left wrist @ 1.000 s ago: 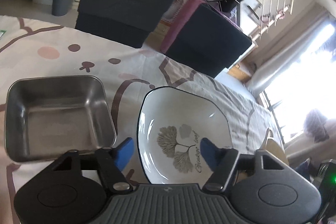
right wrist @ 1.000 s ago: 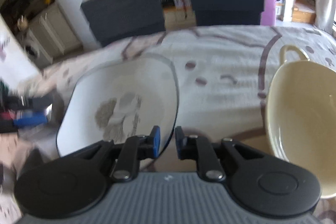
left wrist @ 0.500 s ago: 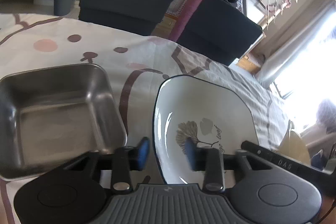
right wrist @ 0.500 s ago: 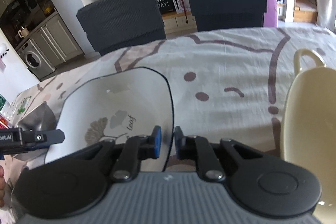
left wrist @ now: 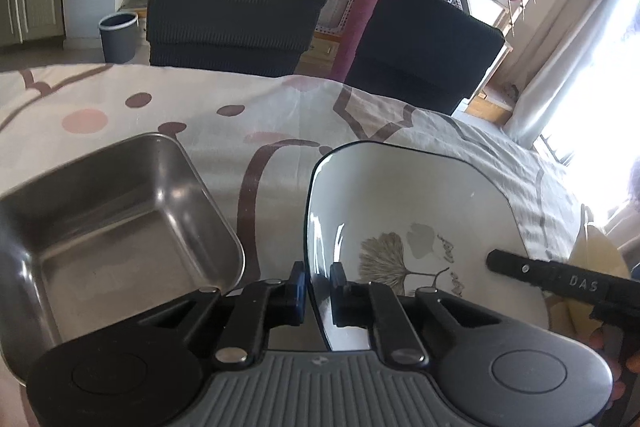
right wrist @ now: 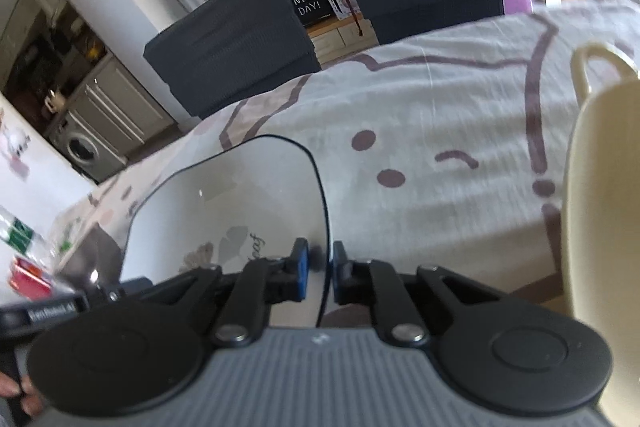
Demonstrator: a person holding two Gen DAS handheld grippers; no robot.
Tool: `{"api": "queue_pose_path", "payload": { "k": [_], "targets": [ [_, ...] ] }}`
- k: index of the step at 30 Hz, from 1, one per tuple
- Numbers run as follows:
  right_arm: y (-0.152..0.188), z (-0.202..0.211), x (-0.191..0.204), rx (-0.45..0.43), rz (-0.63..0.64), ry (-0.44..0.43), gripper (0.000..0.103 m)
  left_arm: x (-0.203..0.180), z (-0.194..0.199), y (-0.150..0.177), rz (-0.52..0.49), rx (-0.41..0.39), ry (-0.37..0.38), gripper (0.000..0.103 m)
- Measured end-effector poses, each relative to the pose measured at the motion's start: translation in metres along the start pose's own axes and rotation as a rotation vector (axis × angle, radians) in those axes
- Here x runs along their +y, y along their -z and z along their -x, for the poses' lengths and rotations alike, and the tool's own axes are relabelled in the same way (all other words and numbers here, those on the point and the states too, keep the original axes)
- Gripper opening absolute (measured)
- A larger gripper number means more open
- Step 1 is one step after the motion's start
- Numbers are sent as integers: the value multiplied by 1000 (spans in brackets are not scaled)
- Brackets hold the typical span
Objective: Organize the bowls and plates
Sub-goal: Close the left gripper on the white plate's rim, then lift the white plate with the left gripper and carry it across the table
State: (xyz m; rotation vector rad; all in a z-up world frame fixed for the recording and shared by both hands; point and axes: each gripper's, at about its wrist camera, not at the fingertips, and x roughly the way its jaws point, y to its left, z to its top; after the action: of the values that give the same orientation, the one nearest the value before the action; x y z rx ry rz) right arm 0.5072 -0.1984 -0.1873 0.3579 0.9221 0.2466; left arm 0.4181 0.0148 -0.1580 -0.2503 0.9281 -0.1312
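Left wrist view shows the left tool (left wrist: pixel 318 287) clamped on the white plate's (left wrist: pixel 420 211) near-left rim, beside the steel tray (left wrist: pixel 112 227). The right tool (right wrist: pixel 320 275) pinches the opposite rim, so 2 grips likely steady it above the bench (right wrist: pixel 440 131) for stacking; the cream bowl (right wrist: pixel 600 207) sits at the bench's right edge.

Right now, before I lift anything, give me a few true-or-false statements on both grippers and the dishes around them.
1. The left gripper is shut on the rim of the white square plate with the leaf print. True.
2. The right gripper is open and clear of the plate. False: it is shut on the plate's opposite rim.
3. The square stainless steel tray sits to the plate's left. True.
4. The cream handled bowl is stacked on the plate. False: it stands apart.
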Motion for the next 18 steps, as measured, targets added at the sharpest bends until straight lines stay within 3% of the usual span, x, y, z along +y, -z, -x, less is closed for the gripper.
{"api": "queue_pose_path", "payload": {
  "k": [8, 18],
  "targets": [
    [-3, 30, 26, -78, 90, 39, 14, -24, 43, -4, -81, -73, -22, 16],
    [6, 137, 64, -186, 203, 27, 14, -50, 158, 6, -127, -173, -19, 15]
  ]
}}
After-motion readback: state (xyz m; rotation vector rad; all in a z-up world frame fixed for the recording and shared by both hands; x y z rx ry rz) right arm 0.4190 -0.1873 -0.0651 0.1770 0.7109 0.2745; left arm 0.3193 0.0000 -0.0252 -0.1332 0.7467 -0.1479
